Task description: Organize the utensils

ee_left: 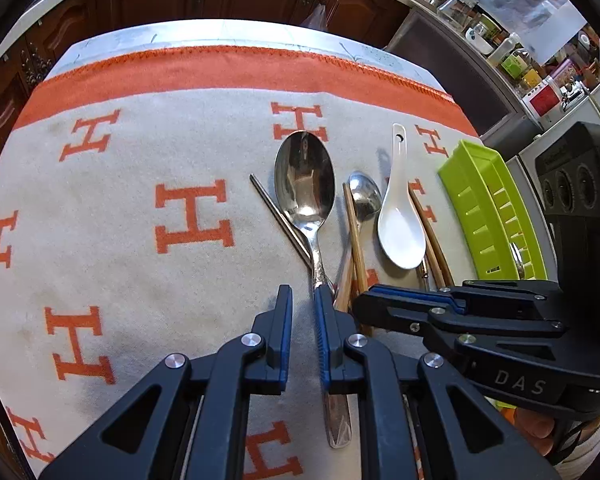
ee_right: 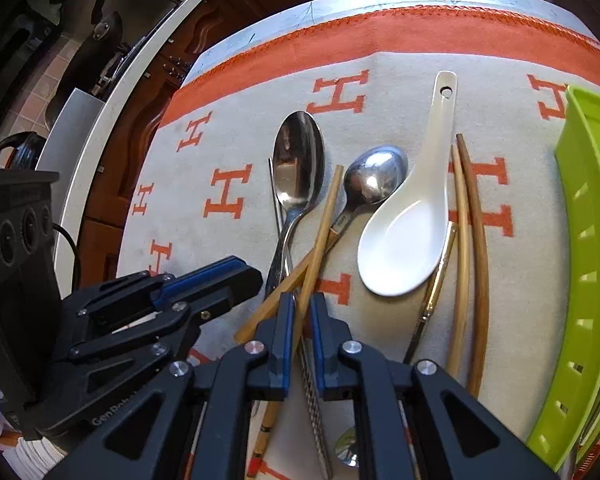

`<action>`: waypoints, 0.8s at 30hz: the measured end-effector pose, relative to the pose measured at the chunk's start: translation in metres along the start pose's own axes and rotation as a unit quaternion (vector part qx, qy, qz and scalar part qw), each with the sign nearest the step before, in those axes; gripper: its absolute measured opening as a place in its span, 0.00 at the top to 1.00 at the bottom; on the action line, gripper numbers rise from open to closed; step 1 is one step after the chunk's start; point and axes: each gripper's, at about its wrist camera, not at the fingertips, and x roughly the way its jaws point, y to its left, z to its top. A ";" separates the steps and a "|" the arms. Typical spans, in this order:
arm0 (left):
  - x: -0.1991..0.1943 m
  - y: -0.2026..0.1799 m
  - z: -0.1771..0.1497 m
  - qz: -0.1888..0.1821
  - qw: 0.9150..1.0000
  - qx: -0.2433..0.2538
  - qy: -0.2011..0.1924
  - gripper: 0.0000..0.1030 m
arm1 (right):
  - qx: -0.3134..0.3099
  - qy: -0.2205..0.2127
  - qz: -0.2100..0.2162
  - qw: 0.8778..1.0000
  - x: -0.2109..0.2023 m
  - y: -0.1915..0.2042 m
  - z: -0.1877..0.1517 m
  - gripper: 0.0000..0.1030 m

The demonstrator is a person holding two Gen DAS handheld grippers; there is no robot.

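A pale cloth (ee_left: pixel 140 152) with orange H letters covered the tabletop (ee_left: pixel 220 34), and the utensils lay loose on it in a rough row, all left of a lime-green slotted tray (ee_left: pixel 484 200) and outside it. The large steel spoon (ee_left: pixel 304 184) lay bowl up at the left of the row, with a thin steel chopstick (ee_left: pixel 276 216) slanting beside its neck. To its right lay a small steel spoon (ee_right: pixel 376 176), then a white ceramic spoon (ee_right: pixel 408 232) whose bowl overlapped the small spoon's edge. A pair of bamboo chopsticks (ee_right: pixel 472 240) lay between the white spoon and the tray. A wooden chopstick (ee_right: pixel 324 220) lay slanted across the large spoon's handle. The left gripper (ee_left: pixel 302 296) pointed down at the cloth with its jaws drawn almost together. Only a narrow strip of cloth showed in the gap, and the large spoon's handle ran under its right finger (ee_left: pixel 326 320) rather than between the pads. The right gripper (ee_right: pixel 302 304) stood just beside it, jaws narrowed onto the wooden chopstick, pinching it where it crossed the steel chopstick, which also ran through the gap.
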 end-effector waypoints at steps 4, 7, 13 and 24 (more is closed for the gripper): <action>0.005 -0.001 0.001 -0.004 1.000 -0.004 0.008 0.91 | -0.003 -0.016 -0.011 1.000 -0.007 -0.002 -0.001 0.94; 0.007 -0.003 0.003 -0.006 1.000 -0.005 0.009 0.91 | -0.001 -0.027 -0.009 1.000 -0.016 -0.007 -0.003 0.94; 0.012 -0.012 0.006 0.007 1.000 0.001 0.009 0.91 | 0.010 -0.037 -0.003 0.999 -0.027 -0.013 -0.012 0.94; 0.006 -0.016 -0.003 0.050 0.999 -0.013 0.006 0.94 | 0.001 -0.066 -0.005 0.998 -0.064 -0.007 -0.030 0.94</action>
